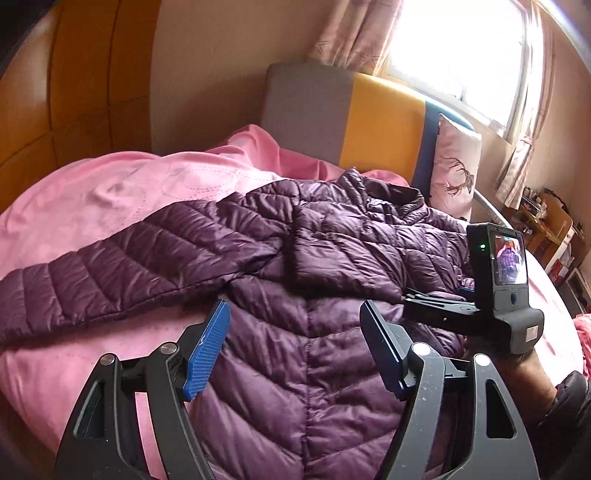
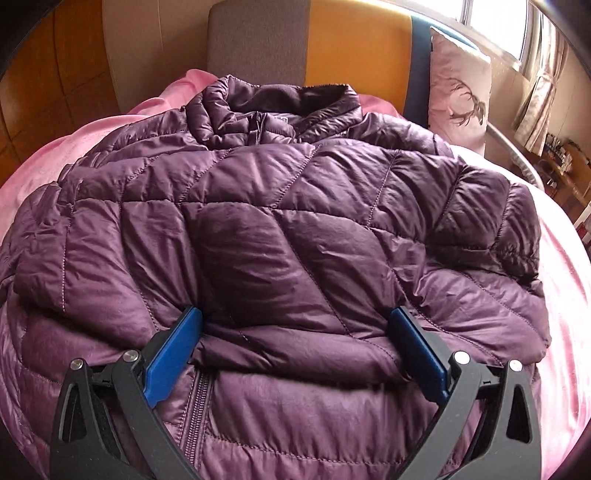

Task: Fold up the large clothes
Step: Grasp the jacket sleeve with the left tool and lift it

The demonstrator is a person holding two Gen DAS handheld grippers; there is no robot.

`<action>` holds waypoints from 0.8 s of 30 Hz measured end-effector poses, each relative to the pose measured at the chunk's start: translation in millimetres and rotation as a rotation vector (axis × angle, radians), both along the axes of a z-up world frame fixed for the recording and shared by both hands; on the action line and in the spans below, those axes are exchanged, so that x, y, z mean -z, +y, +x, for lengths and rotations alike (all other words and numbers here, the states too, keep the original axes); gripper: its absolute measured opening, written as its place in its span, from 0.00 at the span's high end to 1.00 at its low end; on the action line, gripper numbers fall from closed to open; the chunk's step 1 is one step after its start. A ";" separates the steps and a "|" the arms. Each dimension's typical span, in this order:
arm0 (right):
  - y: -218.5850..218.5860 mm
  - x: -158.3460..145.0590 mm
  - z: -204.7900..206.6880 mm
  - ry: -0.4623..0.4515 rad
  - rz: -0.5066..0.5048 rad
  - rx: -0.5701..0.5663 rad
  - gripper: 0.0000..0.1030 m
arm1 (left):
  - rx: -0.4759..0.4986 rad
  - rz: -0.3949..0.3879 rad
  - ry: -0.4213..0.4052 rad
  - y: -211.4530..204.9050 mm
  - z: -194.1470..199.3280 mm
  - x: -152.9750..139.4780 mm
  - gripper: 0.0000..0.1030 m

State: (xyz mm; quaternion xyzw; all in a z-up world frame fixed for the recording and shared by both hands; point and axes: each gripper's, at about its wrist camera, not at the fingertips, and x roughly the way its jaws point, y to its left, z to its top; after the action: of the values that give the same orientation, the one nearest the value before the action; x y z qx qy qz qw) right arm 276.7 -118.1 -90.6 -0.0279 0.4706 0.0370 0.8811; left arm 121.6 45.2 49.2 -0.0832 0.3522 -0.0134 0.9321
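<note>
1. We see a purple quilted jacket (image 2: 295, 229) lying front up on a bed with a pink cover (image 1: 92, 206), its collar toward the head edge, just before the grey, yellow and blue headboard (image 1: 369, 122)
2. One sleeve (image 1: 122, 269) lies stretched out flat across the pink cover toward the left edge of the bed; the other sleeve (image 2: 229, 236) is folded inward across the chest
3. The left gripper (image 1: 295, 350) hovers above the lower front of the jacket, jaws apart, nothing between the pads; we see no contact with the cloth
4. The right gripper (image 2: 295, 354) stands with its jaws spread wide. The end of the folded sleeve lies between its blue pads (image 2: 173, 358); on the right side there is a gap between pad and cloth, on the left we cannot tell whether pad and fabric touch. We note no clamping
5. In the left wrist view the right gripper's body with its small screen (image 1: 511, 258) shows over the right part of the jacket, held by a hand (image 1: 517, 373)
6. A pale pillow with an antler print (image 2: 458, 99) leans upright at the head corner on the right, beside the headboard
7. Window (image 1: 461, 48) with pink curtains (image 1: 354, 33) behind the head edge
</note>
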 end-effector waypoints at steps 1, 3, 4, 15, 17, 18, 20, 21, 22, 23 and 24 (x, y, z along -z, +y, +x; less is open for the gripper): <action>-1.4 1.1 0.5 0.003 0.013 0.000 0.02 | -0.005 -0.003 0.004 2.1 -0.4 0.8 0.31; -2.8 1.9 1.2 0.003 0.026 0.001 0.02 | -0.014 -0.004 0.007 5.2 -2.3 1.9 0.31; -2.7 1.8 1.1 0.002 0.025 0.002 0.02 | -0.018 -0.005 0.010 7.0 -3.8 2.3 0.31; -11.8 -29.4 -29.4 -0.058 0.090 -0.003 0.02 | -0.096 -0.017 0.039 35.1 -22.0 8.5 0.26; -15.5 -35.8 -42.8 -0.064 0.115 -0.016 0.02 | -0.109 -0.021 0.052 40.8 -23.1 11.8 0.26; -18.1 -38.1 -49.4 -0.065 0.126 -0.018 0.02 | -0.116 -0.025 0.058 44.3 -23.9 13.8 0.26; -21.8 -40.9 -63.2 -0.059 0.133 -0.029 0.02 | -0.129 -0.036 0.072 53.2 -27.5 19.3 0.26; -21.8 -42.3 -68.9 -0.060 0.127 -0.033 0.02 | -0.144 -0.048 0.085 61.3 -29.9 23.4 0.26; -22.1 -42.3 -75.7 -0.063 0.117 -0.038 0.02 | -0.158 -0.063 0.093 68.3 -32.1 26.2 0.26; -23.6 -41.7 -83.0 -0.067 0.108 -0.045 0.02 | -0.178 -0.093 0.102 79.1 -35.4 29.8 0.26; -25.0 -39.9 -89.1 -0.069 0.097 -0.051 0.02 | -0.201 -0.130 0.110 91.5 -39.2 33.4 0.26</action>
State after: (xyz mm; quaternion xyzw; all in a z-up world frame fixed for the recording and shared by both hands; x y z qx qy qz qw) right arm 187.6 -143.2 -50.7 0.0018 0.4369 0.0814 0.8958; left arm 82.4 136.7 15.8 -0.1790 0.3909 0.0618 0.9007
